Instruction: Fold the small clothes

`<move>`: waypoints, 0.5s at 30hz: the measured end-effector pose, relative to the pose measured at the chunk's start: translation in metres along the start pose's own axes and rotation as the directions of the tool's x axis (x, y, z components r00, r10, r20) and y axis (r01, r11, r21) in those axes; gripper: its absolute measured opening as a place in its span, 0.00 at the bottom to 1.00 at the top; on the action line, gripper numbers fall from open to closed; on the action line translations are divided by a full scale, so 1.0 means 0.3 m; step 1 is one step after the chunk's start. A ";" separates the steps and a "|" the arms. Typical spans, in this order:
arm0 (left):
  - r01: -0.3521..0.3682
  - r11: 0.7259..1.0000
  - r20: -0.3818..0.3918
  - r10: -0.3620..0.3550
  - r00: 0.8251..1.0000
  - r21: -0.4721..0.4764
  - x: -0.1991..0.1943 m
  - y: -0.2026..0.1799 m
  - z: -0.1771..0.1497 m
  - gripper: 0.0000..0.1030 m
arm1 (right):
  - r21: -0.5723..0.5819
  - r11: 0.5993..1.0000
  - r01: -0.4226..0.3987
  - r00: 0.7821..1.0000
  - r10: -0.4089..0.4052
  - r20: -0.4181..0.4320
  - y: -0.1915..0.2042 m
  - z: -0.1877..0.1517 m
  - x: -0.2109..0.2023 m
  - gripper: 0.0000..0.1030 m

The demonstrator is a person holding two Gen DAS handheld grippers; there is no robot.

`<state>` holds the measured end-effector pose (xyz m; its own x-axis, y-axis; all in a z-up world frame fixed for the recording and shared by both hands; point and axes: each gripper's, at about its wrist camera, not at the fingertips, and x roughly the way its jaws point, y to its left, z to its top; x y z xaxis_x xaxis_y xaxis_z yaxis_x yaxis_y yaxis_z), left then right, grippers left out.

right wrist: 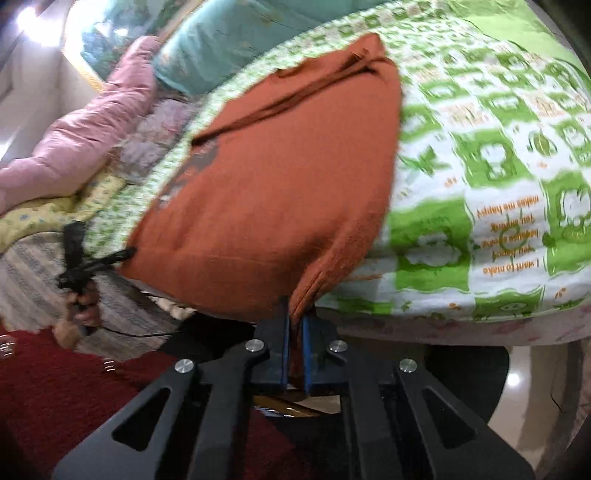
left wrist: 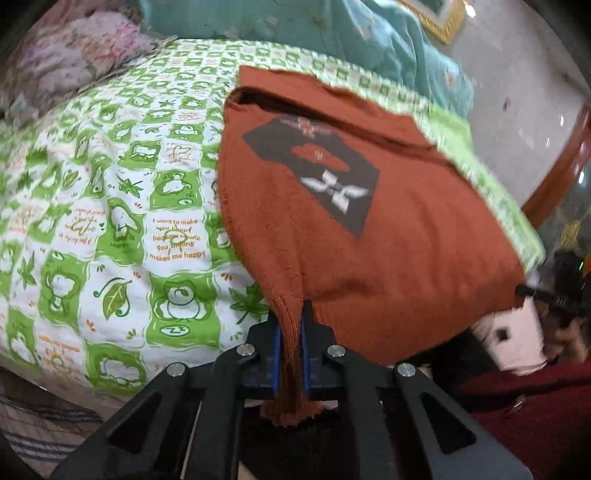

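Note:
A rust-orange knitted sweater (left wrist: 332, 229) with a dark patch and a white motif lies on the green-and-white patterned bedspread (left wrist: 110, 206). My left gripper (left wrist: 293, 314) is shut on one bottom corner of the sweater, the hem bunched between the blue pads. My right gripper (right wrist: 295, 317) is shut on the other bottom corner of the sweater (right wrist: 266, 177). In the right wrist view the left gripper (right wrist: 88, 262) shows at the sweater's far hem corner. Both corners are held at the bed's near edge.
A teal quilt (left wrist: 332, 26) and a pink floral quilt (left wrist: 66, 55) lie at the bed's far side. A pink blanket (right wrist: 92, 118) lies beside the bedspread (right wrist: 498, 184). A dark red rug (right wrist: 55, 398) covers the floor below. A wooden bed frame (left wrist: 561, 170) is at the right.

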<state>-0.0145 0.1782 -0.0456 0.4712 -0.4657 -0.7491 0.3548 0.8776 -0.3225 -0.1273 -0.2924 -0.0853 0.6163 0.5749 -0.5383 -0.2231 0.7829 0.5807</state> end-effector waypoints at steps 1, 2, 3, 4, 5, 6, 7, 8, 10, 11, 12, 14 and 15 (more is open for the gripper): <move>0.024 0.999 0.024 -0.024 0.999 -0.022 -0.014 0.003 0.010 0.06 | 0.001 1.000 -0.028 0.999 0.028 0.017 0.008 0.011 -0.015 0.06; 0.033 0.999 0.036 -0.032 0.999 -0.027 -0.020 0.001 0.017 0.06 | 0.003 0.999 -0.054 0.998 0.054 0.037 0.016 0.027 -0.028 0.06; 0.043 0.999 0.051 -0.042 0.998 -0.031 -0.029 -0.003 0.027 0.06 | 0.002 0.998 -0.070 0.996 0.070 0.049 0.023 0.037 -0.034 0.06; 0.055 0.998 0.067 -0.052 0.996 -0.035 -0.039 -0.009 0.040 0.06 | 0.002 0.996 -0.089 0.994 0.089 0.066 0.030 0.051 -0.041 0.06; 0.060 0.998 0.073 -0.057 0.996 -0.036 -0.043 -0.009 0.053 0.06 | 0.005 0.995 -0.104 0.991 0.103 0.081 0.035 0.061 -0.048 0.06; 0.064 0.997 0.084 -0.061 0.995 -0.035 -0.051 -0.013 0.064 0.06 | 0.009 0.992 -0.123 0.987 0.121 0.102 0.037 0.079 -0.056 0.06; 0.070 0.997 0.095 -0.066 0.993 -0.033 -0.060 -0.018 0.077 0.06 | 0.012 0.991 -0.132 0.985 0.130 0.117 0.039 0.090 -0.060 0.06; 0.076 0.997 0.104 -0.072 0.992 -0.034 -0.067 -0.020 0.088 0.06 | 0.016 0.990 -0.141 0.982 0.137 0.132 0.044 0.107 -0.062 0.06; 0.086 0.995 0.125 -0.080 0.989 -0.041 -0.079 -0.026 0.121 0.06 | 0.028 0.986 -0.163 0.973 0.156 0.172 0.036 0.135 -0.076 0.06; 0.092 0.995 0.138 -0.085 0.987 -0.047 -0.083 -0.026 0.142 0.06 | 0.031 0.986 -0.166 0.969 0.157 0.191 0.032 0.152 -0.083 0.06; 0.095 0.994 0.148 -0.087 0.985 -0.050 -0.088 -0.025 0.154 0.06 | 0.030 0.986 -0.164 0.967 0.154 0.202 0.032 0.166 -0.088 0.06; 0.101 0.994 0.175 -0.090 0.980 -0.053 -0.094 -0.027 0.194 0.06 | 0.023 0.986 -0.162 0.961 0.153 0.231 0.034 0.200 -0.100 0.06; 0.101 0.993 0.187 -0.090 0.978 -0.055 -0.094 -0.029 0.216 0.06 | 0.017 0.987 -0.163 0.957 0.154 0.247 0.036 0.223 -0.105 0.06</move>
<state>0.0217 0.1763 0.0158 0.5799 -0.5555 -0.5960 0.3560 0.8307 -0.4280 -0.0985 -0.3180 -0.0213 0.7422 0.6113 -0.2746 -0.3078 0.6750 0.6706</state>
